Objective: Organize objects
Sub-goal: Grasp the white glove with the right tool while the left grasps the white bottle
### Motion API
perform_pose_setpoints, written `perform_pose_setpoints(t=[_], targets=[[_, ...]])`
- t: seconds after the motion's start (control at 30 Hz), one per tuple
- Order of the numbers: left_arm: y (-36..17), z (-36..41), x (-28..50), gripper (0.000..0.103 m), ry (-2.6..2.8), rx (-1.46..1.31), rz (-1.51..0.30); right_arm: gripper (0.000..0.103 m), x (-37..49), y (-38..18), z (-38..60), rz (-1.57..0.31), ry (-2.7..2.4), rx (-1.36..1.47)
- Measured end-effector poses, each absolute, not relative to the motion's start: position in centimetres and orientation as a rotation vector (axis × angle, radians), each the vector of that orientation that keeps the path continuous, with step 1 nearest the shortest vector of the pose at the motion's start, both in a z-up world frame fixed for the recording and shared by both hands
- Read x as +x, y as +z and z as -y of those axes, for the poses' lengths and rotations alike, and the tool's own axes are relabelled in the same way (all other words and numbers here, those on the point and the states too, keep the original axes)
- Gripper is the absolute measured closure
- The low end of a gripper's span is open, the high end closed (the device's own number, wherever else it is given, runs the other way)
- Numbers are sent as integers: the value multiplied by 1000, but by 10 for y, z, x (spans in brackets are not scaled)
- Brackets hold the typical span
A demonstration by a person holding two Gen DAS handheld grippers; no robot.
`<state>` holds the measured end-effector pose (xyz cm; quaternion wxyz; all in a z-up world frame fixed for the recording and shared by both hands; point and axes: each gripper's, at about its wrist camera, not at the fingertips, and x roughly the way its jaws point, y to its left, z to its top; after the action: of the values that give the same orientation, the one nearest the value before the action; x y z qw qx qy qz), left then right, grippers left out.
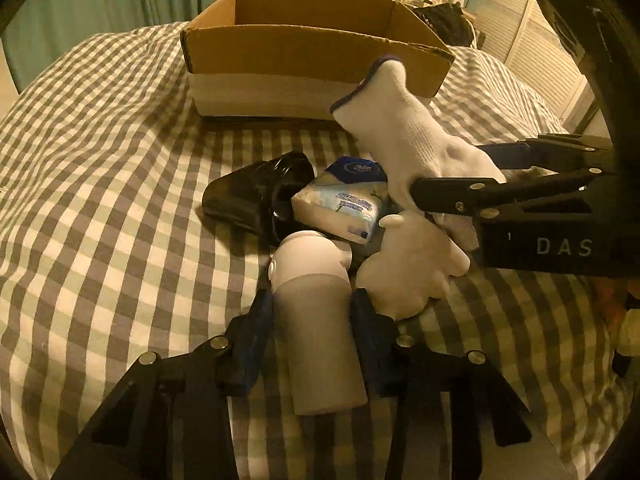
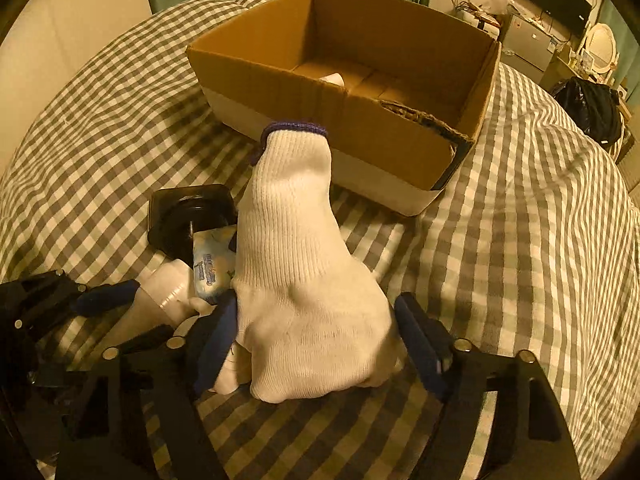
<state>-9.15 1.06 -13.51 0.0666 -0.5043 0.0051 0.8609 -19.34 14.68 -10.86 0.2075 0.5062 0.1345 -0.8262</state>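
While pinching the white glove (image 2: 304,280) in the right gripper (image 2: 320,344) and the bottle (image 1: 316,320) in the left gripper (image 1: 312,312), picking stage; next, carrying both into the cardboard box (image 2: 280,92).

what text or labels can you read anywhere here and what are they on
"D A S": white letters on the black body of the right gripper, seen from the left wrist camera; the word may run on out of view.
Blue print and a dark blue logo on the tissue pack: too blurred to read.
Nothing legible on the cardboard box, white glove or white bottle.
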Motion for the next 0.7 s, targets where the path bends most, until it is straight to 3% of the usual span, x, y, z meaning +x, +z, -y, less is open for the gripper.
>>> perform_pose_setpoints(t=[0.3, 0.7], targets=[[-117, -4, -83, 63, 2608, -1507, 6, 49, -177, -99, -141, -422, -2375, 1336], [-76, 4, -74, 63, 2671, -1376, 33, 50, -143, -59, -127, -502, -2446, 1200]])
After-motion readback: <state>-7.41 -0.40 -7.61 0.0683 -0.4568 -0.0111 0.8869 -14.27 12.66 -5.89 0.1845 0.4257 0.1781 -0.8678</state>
